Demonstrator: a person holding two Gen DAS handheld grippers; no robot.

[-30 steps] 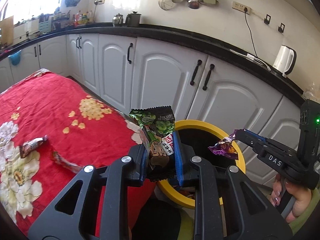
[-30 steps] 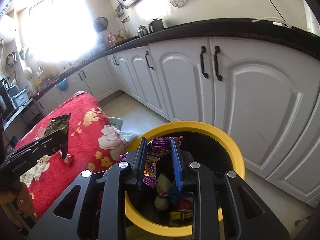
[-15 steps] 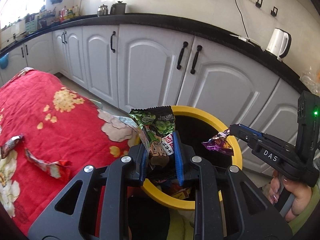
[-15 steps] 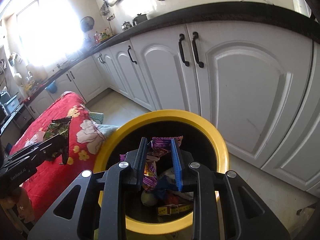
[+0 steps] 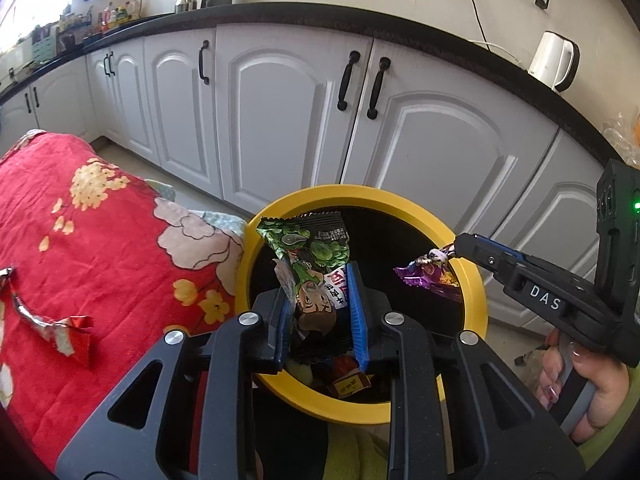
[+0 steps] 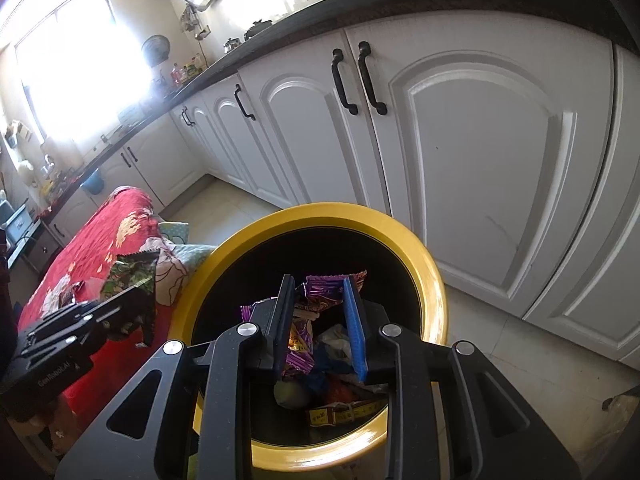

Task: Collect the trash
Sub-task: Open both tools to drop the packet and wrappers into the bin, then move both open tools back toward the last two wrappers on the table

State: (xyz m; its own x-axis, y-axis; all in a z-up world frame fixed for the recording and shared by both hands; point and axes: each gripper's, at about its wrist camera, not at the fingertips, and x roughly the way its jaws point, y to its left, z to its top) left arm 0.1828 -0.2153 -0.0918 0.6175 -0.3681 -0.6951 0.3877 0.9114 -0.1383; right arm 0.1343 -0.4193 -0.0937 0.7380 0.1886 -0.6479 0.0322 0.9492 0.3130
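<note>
A: What has changed?

B: Both my grippers have dropped closer over the round yellow-rimmed black bin (image 5: 472, 280).

A: Your jaws?

B: My left gripper (image 5: 322, 280) clamps the green crinkly snack packet (image 5: 316, 256); my right gripper (image 6: 320, 304) pinches the purple foil wrapper (image 6: 320, 286). Both hang above the bin mouth.

A: Progress?

B: Trash lies below my jaws already. A crumpled red wrapper (image 5: 60, 326) waits left on the red floral cloth (image 5: 100, 240).
</note>
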